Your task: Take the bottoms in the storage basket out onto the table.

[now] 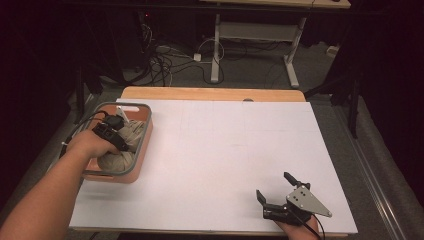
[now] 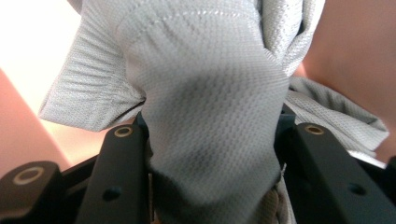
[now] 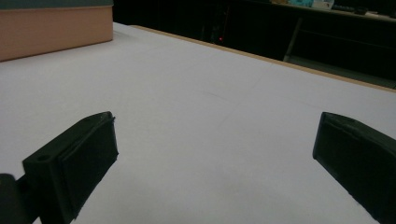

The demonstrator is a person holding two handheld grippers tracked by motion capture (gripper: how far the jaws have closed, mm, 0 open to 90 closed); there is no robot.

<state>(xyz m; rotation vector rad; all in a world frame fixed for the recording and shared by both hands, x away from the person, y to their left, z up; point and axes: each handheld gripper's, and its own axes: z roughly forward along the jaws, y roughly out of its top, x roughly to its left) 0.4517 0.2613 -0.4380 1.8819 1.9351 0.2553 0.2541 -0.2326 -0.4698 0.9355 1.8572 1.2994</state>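
Observation:
An orange basket (image 1: pixel 142 154) with a grey rim stands at the table's left side and holds a bundle of grey mesh cloth (image 1: pixel 116 161). My left gripper (image 1: pixel 123 144) reaches down into the basket. In the left gripper view a thick fold of the cloth (image 2: pixel 210 93) fills the gap between the two black jaws and presses against both, with the basket's orange wall (image 2: pixel 359 51) behind. My right gripper (image 1: pixel 273 184) rests near the front right of the table, open, with only bare white surface between its jaws (image 3: pixel 215 135).
The white table sheet (image 1: pixel 225 150) stretches between the basket and the right gripper. The basket's side (image 3: pixel 56 28) shows far off in the right gripper view. Cables and a desk frame (image 1: pixel 255 45) lie on the floor beyond the table's far wooden edge.

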